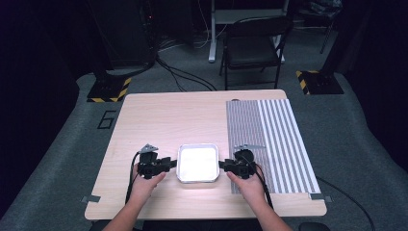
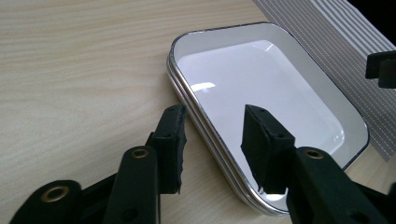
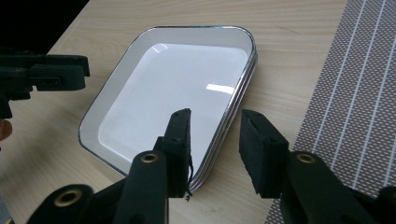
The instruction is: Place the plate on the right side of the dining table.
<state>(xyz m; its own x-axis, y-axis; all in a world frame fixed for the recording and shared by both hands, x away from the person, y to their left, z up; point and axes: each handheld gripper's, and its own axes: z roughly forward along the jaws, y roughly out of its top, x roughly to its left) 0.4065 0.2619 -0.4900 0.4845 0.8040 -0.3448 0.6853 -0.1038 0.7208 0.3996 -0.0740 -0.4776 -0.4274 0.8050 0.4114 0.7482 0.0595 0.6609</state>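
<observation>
A: Surface and room?

B: Pale wood-grain rectangular table (image 1: 159, 120). A grey-and-white striped woven placemat (image 1: 274, 139) covers the end out past the right gripper. Grey carpet below; a black folding chair (image 1: 252, 45) stands beyond the far edge, with two yellow-and-black hazard-striped floor plates (image 1: 109, 90) to either side and cables trailing across the carpet. The background is dark.

A: The object?

B: A white enamel square tray with rounded corners and a thin metallic rim (image 1: 198, 163), flat on the bare wood, directly between the two grippers. It is near-square, so I cannot tell a long axis; its sides run parallel to the table edges. It is open side up, and the rim looks doubled in both gripper views, possibly two trays stacked.

A: Left gripper?

B: The left gripper (image 2: 212, 140) has its jaws apart, straddling the tray's near rim: one pad outside over wood, one over the white interior. It is not clamped.

A: Right gripper?

B: The right gripper (image 3: 215, 149) is the same, spread wide across the opposite rim: one pad inside, one outside, with the placemat just beyond the outer pad.
</observation>
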